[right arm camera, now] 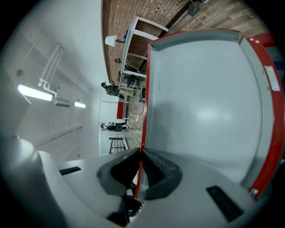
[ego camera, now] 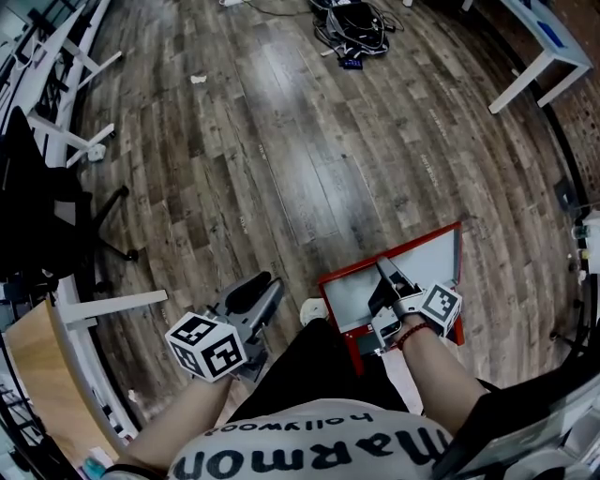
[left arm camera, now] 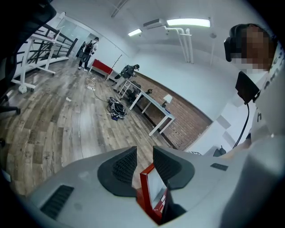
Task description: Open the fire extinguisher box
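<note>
The fire extinguisher box's door is a grey panel in a red frame, swung out over the wooden floor just in front of my legs. My right gripper is shut on the door's thin red edge. In the right gripper view the pads pinch that edge and the grey panel fills the picture. My left gripper hangs to the left of the door, open, with nothing in it. In the left gripper view the door shows beyond the gap between the jaws of the left gripper, untouched.
A black office chair and white frames stand at the left. A tangle of cables lies on the floor far ahead, and a white table stands at the far right. A wooden board is at the lower left. People stand far off.
</note>
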`<state>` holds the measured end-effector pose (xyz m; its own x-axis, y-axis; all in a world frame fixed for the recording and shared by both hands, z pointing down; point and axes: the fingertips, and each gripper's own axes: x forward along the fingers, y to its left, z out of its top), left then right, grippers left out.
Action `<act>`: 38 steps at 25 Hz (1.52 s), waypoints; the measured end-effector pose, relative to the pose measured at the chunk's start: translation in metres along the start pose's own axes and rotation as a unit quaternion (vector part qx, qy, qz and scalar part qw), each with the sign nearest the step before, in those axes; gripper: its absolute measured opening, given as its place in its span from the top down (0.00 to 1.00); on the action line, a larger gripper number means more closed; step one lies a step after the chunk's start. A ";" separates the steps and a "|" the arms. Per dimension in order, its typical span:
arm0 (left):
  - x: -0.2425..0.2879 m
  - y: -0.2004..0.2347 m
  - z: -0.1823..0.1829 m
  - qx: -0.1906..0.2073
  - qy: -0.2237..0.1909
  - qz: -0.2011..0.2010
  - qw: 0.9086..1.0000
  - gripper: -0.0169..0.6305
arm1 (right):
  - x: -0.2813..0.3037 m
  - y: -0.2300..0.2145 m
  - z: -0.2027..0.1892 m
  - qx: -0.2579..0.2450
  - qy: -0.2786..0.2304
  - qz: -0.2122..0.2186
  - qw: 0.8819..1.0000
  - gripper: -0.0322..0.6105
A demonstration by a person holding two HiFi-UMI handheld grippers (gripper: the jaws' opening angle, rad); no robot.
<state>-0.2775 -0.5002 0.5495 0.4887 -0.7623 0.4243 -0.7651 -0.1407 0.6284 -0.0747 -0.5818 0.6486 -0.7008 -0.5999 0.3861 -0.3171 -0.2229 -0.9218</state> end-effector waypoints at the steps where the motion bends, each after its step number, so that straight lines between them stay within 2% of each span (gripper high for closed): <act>1: -0.001 0.003 0.000 -0.004 -0.002 0.002 1.000 0.80 | 0.001 0.000 0.000 -0.003 0.000 0.000 1.000 0.91; 13: 0.001 0.015 -0.003 -0.014 0.004 -0.001 1.000 0.80 | 0.011 -0.001 0.002 -0.001 -0.010 0.014 1.000 0.91; 26: 0.000 0.004 -0.006 -0.009 0.003 -0.009 1.000 0.80 | 0.003 -0.002 -0.001 0.000 -0.012 0.021 1.000 0.91; 34: -0.005 -0.019 -0.007 -0.001 -0.010 -0.012 1.000 0.80 | -0.012 0.005 -0.001 0.002 -0.013 0.035 0.999 0.90; 38: -0.011 -0.037 -0.011 0.010 -0.023 -0.015 1.000 0.80 | -0.033 0.003 0.011 0.007 -0.035 0.031 0.999 0.84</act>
<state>-0.2499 -0.4798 0.5283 0.4918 -0.7862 0.3741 -0.7586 -0.1761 0.6273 -0.0454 -0.5709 0.6321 -0.6723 -0.6647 0.3259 -0.2654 -0.1945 -0.9443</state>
